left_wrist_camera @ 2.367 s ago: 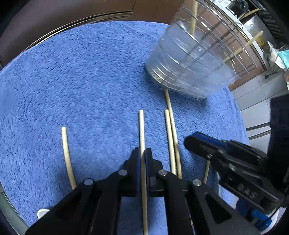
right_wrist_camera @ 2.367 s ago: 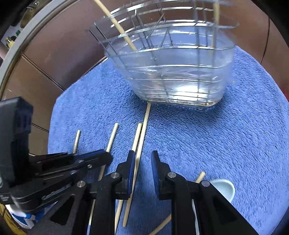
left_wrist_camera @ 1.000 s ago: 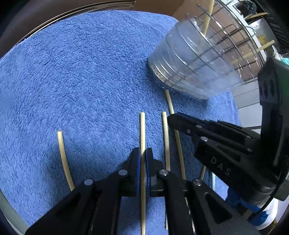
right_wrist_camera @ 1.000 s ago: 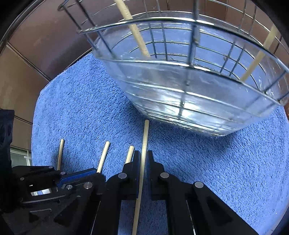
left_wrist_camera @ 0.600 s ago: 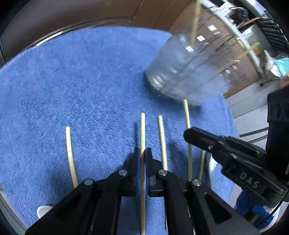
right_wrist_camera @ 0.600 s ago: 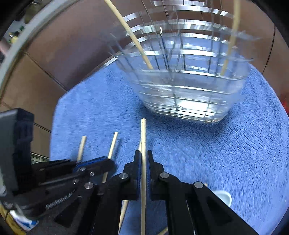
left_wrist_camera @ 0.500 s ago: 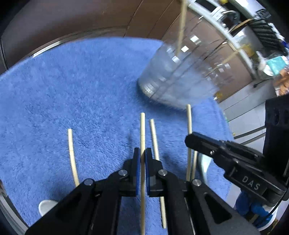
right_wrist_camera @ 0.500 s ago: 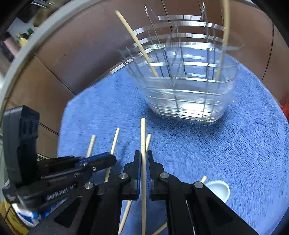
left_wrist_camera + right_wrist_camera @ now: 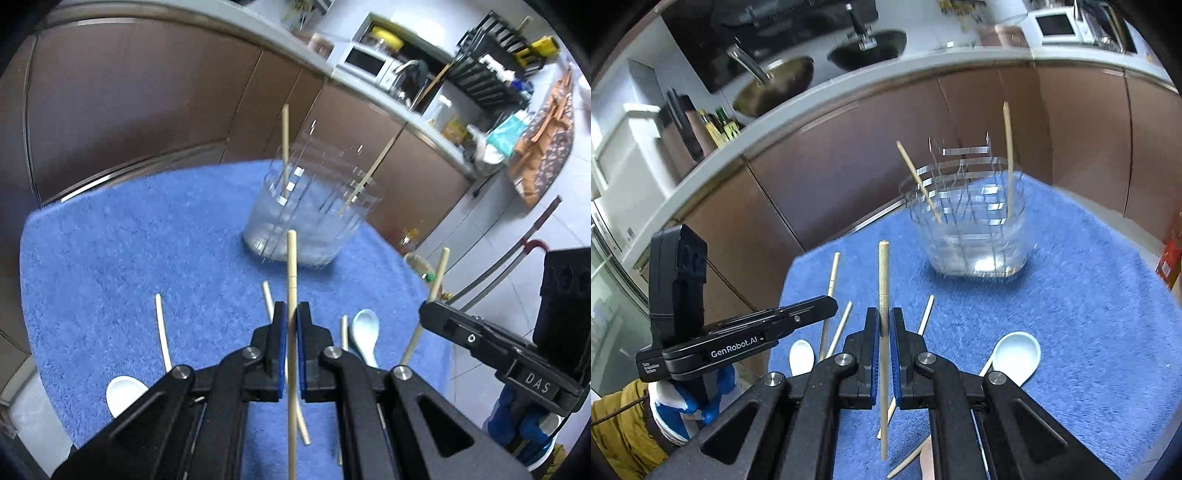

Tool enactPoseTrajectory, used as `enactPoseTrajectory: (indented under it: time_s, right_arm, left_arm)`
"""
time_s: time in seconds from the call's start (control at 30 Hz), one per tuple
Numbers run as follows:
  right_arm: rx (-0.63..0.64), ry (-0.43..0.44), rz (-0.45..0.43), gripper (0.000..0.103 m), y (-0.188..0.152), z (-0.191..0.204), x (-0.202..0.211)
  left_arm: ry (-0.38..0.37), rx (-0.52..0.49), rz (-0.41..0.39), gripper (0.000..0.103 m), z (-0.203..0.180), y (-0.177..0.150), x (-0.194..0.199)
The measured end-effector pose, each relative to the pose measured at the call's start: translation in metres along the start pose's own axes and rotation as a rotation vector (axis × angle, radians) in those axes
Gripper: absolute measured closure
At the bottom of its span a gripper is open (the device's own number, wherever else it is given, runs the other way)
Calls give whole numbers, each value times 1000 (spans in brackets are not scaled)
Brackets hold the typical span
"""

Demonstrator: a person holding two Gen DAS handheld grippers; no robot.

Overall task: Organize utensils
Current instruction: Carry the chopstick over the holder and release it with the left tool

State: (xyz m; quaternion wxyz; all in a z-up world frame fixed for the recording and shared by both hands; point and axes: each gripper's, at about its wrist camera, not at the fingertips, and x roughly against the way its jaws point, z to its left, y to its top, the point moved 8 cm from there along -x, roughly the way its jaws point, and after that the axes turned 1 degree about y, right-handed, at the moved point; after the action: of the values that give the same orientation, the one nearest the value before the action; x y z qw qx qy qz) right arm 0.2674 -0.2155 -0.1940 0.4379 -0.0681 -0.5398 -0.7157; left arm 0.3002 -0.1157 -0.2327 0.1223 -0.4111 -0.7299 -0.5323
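Note:
My left gripper [image 9: 291,321] is shut on a wooden chopstick [image 9: 291,266], held in the air above the blue towel [image 9: 110,258]. My right gripper [image 9: 884,325] is shut on another chopstick [image 9: 884,273], also lifted. The clear utensil holder with a wire frame [image 9: 310,221] stands ahead on the towel, with two chopsticks upright in it; it also shows in the right wrist view [image 9: 975,229]. Loose chopsticks [image 9: 162,332] and white spoons [image 9: 364,332] lie on the towel. The right gripper shows at the right of the left wrist view [image 9: 436,314].
Brown kitchen cabinets [image 9: 129,110] and a counter run behind the table. A second white spoon [image 9: 123,393] lies at the towel's near left edge. In the right wrist view a spoon [image 9: 1015,354] lies near right and another [image 9: 801,356] near left.
Both grippers have risen from the towel, each carrying its chopstick. The views have tilted up, so the holder now looks farther and the kitchen shows.

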Motion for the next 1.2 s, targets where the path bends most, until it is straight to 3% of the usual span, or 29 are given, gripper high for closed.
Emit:
enactPoseTrajectory:
  time_s: [0.17,0.43,0.57,0.7,0.9,1.13,1.2]
  right_arm:
    - [27,-16,-101,97,32,7,29]
    - [74,-45,-347,97,114,13,67]
    - [97,-93,-458,97,155,8,65]
    - [113,-176,-506,97,179,-11,39]
    - [112,-264,-502,97,187,-46,-10]
    - [103,-310,-450,97,160,-75,-46]
    - [103,-315,-441,91,156,-78,-46]
  left_arm:
    - [-2,-12,-110,99,-13,37,35]
    - [-43,14,-326,99,-40,139,66]
    - [-36,47,-421,99,-48,187,57]
    - [-3,73,-481,99,-50,218,35]
    - [81,60,-509,99,-47,233,-26]
    - [145,14,-523,97,-35,208,-77]
    - [142,2,-521,95,-33,201,-79]
